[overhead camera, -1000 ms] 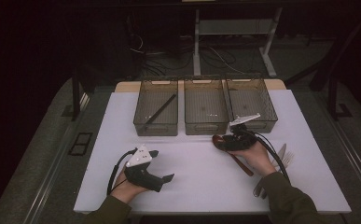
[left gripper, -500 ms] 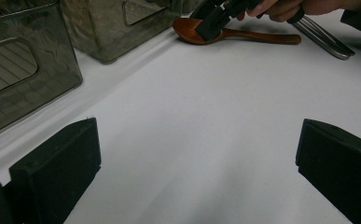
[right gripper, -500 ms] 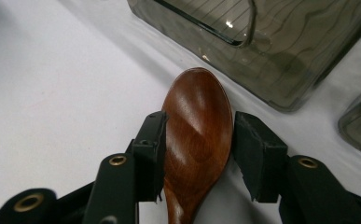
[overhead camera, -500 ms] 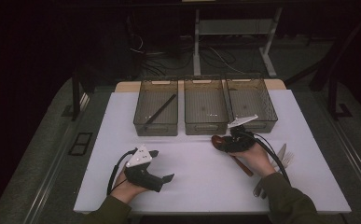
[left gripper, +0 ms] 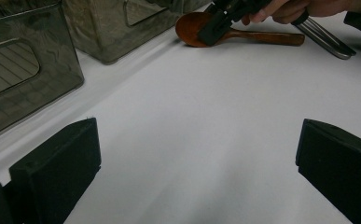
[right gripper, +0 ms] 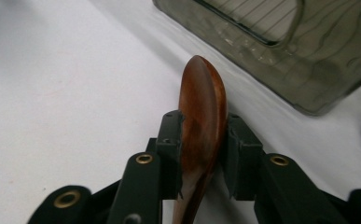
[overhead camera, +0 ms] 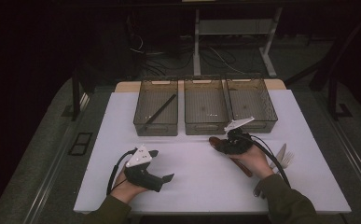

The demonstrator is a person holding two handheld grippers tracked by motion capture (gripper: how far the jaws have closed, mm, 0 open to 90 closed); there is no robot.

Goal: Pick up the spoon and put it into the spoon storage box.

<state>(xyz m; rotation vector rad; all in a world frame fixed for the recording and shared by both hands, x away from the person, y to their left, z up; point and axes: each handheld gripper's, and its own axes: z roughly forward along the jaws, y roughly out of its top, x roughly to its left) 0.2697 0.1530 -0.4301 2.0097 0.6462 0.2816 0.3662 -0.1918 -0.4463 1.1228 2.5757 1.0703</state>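
Note:
A brown wooden spoon (overhead camera: 215,140) lies low over the white table just in front of the middle bin, its handle running back under the person's right hand. My right gripper (overhead camera: 225,142) is shut on the spoon's bowl; in the right gripper view both jaws press on the spoon (right gripper: 202,100), which is turned on edge. From the left gripper view the spoon (left gripper: 253,36) and the right gripper (left gripper: 214,29) sit far ahead. My left gripper (overhead camera: 161,164) rests open at the table's front left, with bare table between its jaws (left gripper: 197,168).
Three clear grey bins (overhead camera: 156,126) (overhead camera: 206,127) (overhead camera: 253,122) stand in a row at the back of the white table (overhead camera: 201,186). The left bin holds a dark stick (overhead camera: 162,108). Pale cutlery (overhead camera: 283,158) lies right of the right hand.
The right gripper has edged slightly to the left with the spoon in it. The left gripper has stayed where it was.

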